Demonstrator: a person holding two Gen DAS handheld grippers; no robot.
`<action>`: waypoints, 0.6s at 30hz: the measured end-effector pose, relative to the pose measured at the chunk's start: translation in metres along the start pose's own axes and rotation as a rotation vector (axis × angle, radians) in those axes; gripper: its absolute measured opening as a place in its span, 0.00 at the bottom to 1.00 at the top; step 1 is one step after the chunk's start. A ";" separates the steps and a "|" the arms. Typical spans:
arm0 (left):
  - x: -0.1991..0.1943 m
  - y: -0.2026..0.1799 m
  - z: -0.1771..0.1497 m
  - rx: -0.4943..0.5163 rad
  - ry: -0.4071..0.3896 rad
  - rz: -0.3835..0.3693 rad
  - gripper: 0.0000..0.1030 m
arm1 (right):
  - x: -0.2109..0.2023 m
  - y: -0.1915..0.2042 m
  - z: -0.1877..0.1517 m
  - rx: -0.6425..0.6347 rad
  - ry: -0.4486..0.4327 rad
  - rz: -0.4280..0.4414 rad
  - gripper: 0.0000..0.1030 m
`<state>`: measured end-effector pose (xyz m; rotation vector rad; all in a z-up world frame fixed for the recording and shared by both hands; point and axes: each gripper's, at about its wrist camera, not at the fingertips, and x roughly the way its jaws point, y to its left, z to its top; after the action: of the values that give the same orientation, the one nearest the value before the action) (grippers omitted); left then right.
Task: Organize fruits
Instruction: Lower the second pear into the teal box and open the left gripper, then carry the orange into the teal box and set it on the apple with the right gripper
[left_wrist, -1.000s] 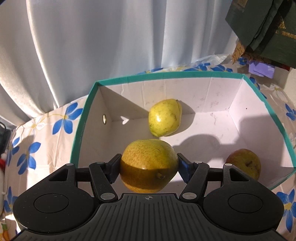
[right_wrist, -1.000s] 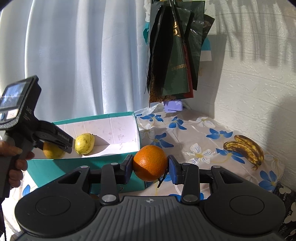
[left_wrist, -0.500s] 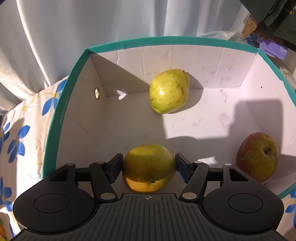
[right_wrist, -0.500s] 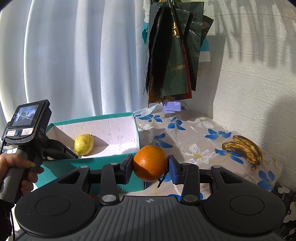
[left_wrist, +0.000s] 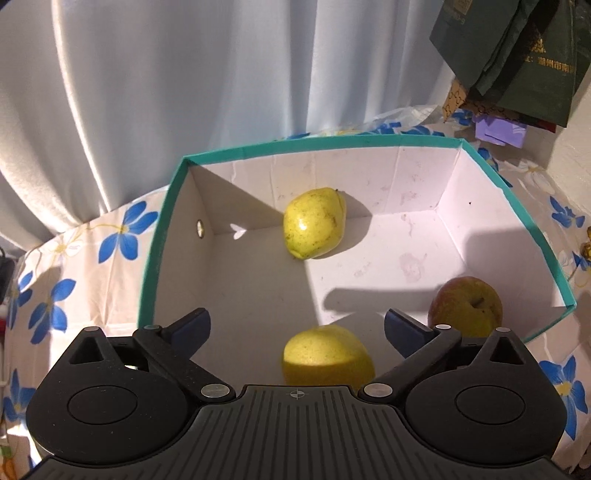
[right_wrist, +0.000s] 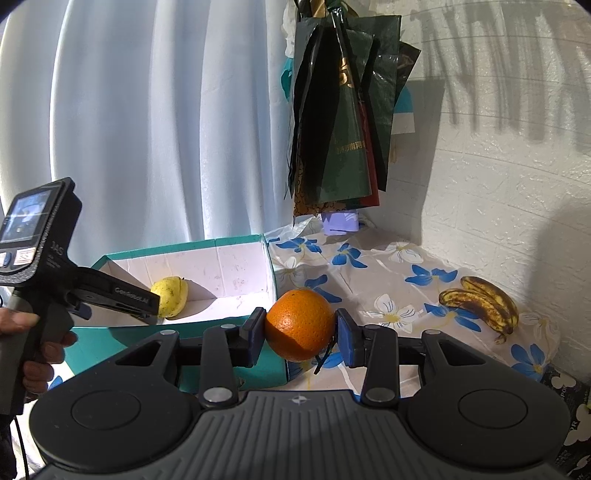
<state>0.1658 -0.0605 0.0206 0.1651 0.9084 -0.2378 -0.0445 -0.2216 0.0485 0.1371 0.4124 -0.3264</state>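
fruits are being gathered into the teal-rimmed box (left_wrist: 164, 236), the largest thing on the flowered tablecloth (right_wrist: 391, 280), and the step in hand looks like a drop-off just finished on the left with another waiting on the right. the left gripper (left_wrist: 297, 328) hangs over the near part of the box with its jaws spread wide and nothing between them; a yellow pear (left_wrist: 327, 356) lies on the box floor right under the gap, clear of both fingers. the right gripper (right_wrist: 301, 328) is outside the box, just beside its near corner, jaws closed firmly on an orange (right_wrist: 300, 325). the next move, i judge, calls for the left gripper to lift out and clear the way, then for the right to carry the orange over the rim and lower it onto bare floor, not onto a fruit. counted: one box; two pears, the second pear (left_wrist: 314, 223) against the far wall; one reddish apple (left_wrist: 467, 306) at the box's right side; one orange; one bunch of spotted bananas (right_wrist: 480, 301) on the cloth well apart from the box, its exact count unclear.
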 end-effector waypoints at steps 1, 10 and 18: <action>-0.006 0.002 -0.002 -0.010 -0.005 0.003 1.00 | -0.001 0.000 0.000 -0.001 -0.003 0.000 0.38; -0.055 0.012 -0.033 -0.057 -0.066 0.043 1.00 | -0.004 0.007 0.007 -0.042 -0.053 0.014 0.38; -0.055 0.012 -0.048 -0.018 -0.063 0.076 1.00 | 0.031 0.007 -0.001 -0.020 0.059 0.068 0.38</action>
<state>0.1000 -0.0300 0.0356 0.1746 0.8395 -0.1638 -0.0154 -0.2233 0.0350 0.1416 0.4681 -0.2519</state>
